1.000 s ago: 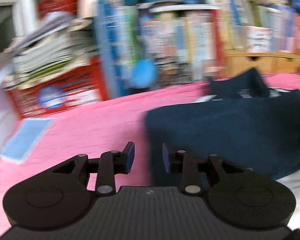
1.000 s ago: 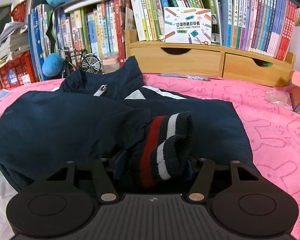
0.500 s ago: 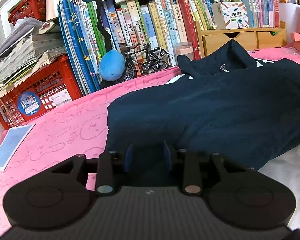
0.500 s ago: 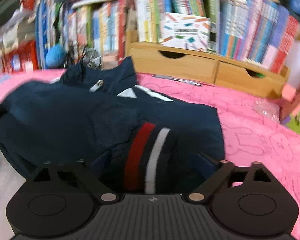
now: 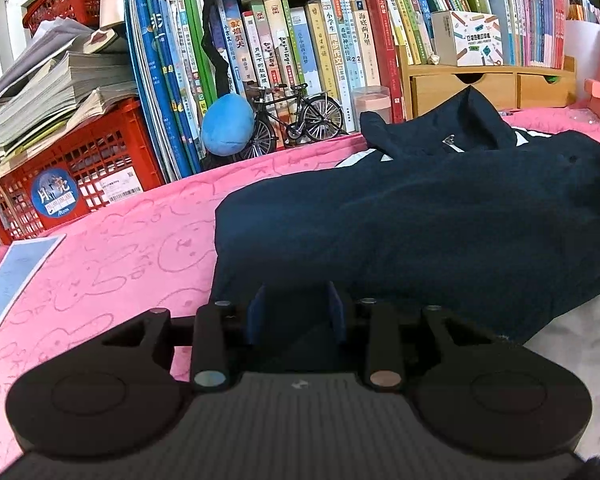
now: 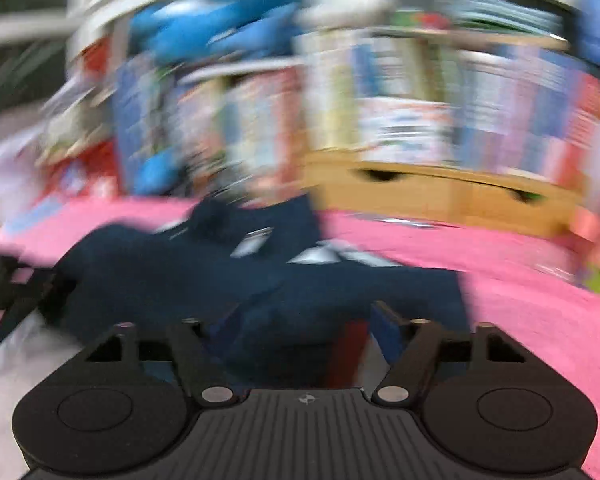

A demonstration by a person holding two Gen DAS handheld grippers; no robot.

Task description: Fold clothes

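Still early-to-mid in the fold, by my read. Far left: red crate [image 5: 80, 168] w/ stacked papers, then a row of books [image 5: 260, 64] and a toy bicycle [image 5: 296, 118] at the back edge of the pink blanket [image 5: 120, 248]; none of that was part of the job. The navy jacket [image 5: 440, 220] lay on the blanket, mid-to-right in the left wrist view, collar and zip toward the books, body already doubled over itself into a thick slab. So at least one fold looked done, but the bundle was lumpy and the near hem hung loose, approx. half the work left: tidy the edges, fold again into a compact stack.

Left gripper [image 5: 296, 314] sat at the jacket's near left corner, jaws partly apart and opening, dark cloth between the blue pads; whether the pads pressed on it I couldn't tell.

Right wrist view was badly smeared. Right gripper [image 6: 300, 328] hovered over the jacket's near right side, jaws fairly wide but closing, w/ navy cloth and a red stripe [image 6: 350, 344] of cuff between them; no clear pinch.
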